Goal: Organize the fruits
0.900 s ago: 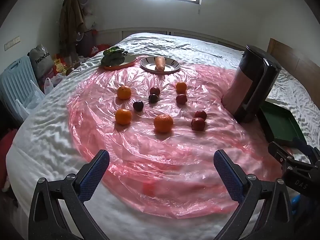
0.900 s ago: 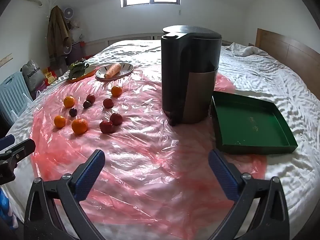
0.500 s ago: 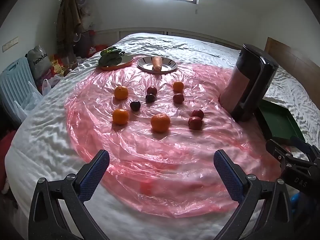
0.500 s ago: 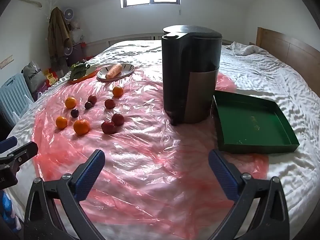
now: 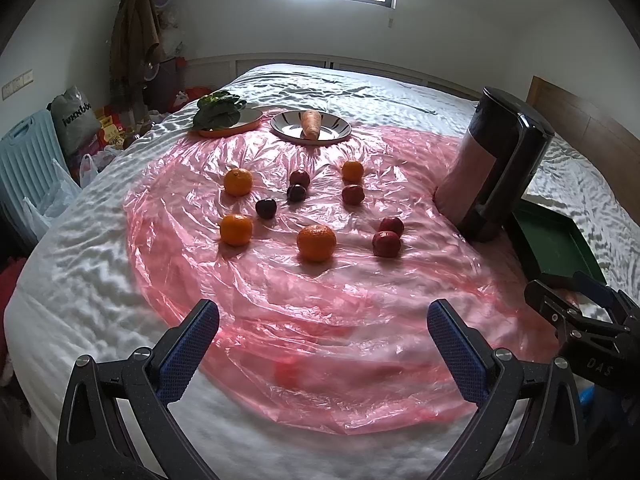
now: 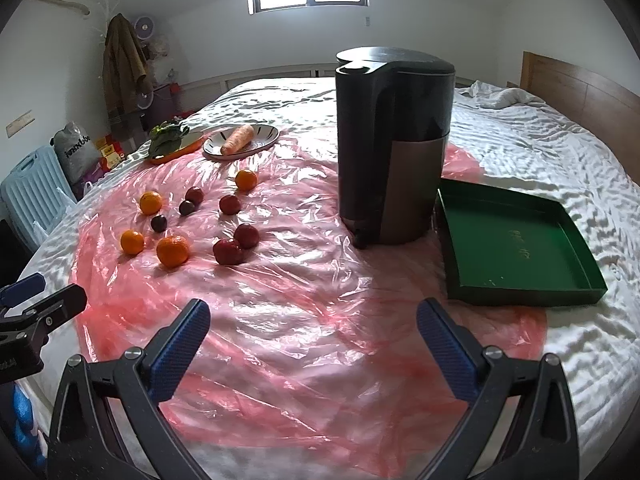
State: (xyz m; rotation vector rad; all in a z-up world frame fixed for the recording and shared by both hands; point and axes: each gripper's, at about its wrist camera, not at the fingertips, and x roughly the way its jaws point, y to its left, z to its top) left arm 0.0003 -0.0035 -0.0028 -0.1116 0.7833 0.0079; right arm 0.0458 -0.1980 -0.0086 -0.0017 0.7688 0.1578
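Several oranges and dark red fruits lie scattered on a pink plastic sheet point(image 5: 320, 320) spread over a bed. The biggest orange point(image 5: 316, 242) sits nearest, with two red fruits point(image 5: 386, 244) to its right; in the right wrist view that orange point(image 6: 173, 251) lies at the left. An empty green tray point(image 6: 516, 248) rests right of a tall black appliance point(image 6: 394, 140). My left gripper point(image 5: 323, 324) hovers open over the sheet's near part, well short of the fruit. My right gripper point(image 6: 313, 322) is open too, nothing between its fingers.
At the far edge of the sheet stand a plate with a carrot point(image 5: 311, 125) and an orange dish of leafy greens point(image 5: 219, 114). A wooden headboard point(image 6: 580, 88) runs along the right. Bags and a light blue chair point(image 5: 24, 164) stand beside the bed on the left.
Both views have shifted slightly; the fruit sits a little lower in the left wrist view and further right in the right wrist view. Both grippers stay open and empty.
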